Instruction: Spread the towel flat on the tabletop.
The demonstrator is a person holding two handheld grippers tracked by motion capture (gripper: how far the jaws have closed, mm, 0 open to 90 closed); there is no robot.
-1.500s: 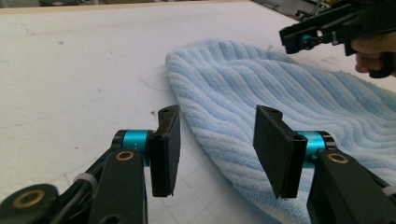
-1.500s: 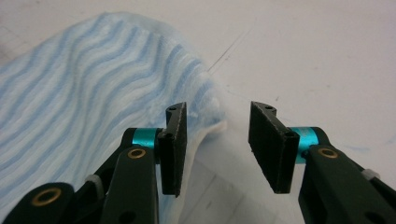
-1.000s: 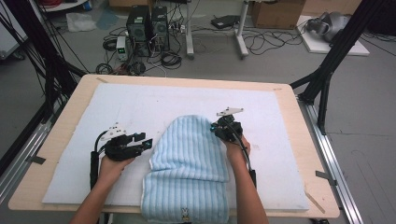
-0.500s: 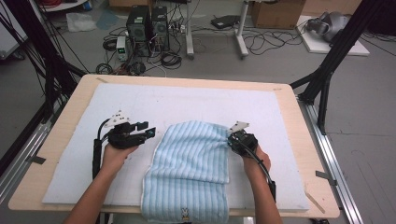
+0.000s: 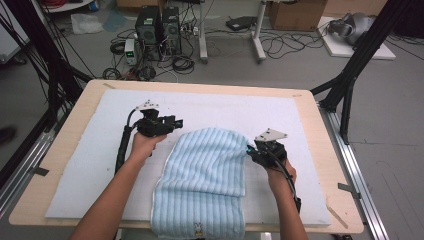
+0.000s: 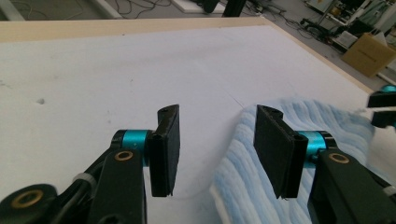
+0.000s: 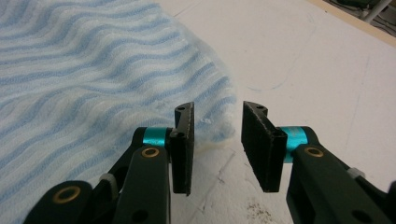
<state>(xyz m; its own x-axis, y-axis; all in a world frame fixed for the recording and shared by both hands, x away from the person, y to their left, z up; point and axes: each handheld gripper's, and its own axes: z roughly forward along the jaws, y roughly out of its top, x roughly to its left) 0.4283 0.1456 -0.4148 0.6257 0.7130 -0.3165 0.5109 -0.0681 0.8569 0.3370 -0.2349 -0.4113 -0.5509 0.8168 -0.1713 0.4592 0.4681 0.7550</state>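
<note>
2 forearms [image 5: 120, 195] beside towel [image 5: 207, 170]

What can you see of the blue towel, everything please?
The towel is light blue with paler ribbed stripes, soft and fluffy-looking terry cloth. It lies folded over itself on the white mat, the upper layer rounded at the far end, the lower layer hanging past the table's near edge with a small printed figure near its hem. The right gripper sits at its right edge, jaws just opened with nothing between them; the left gripper is apart from it.
</note>
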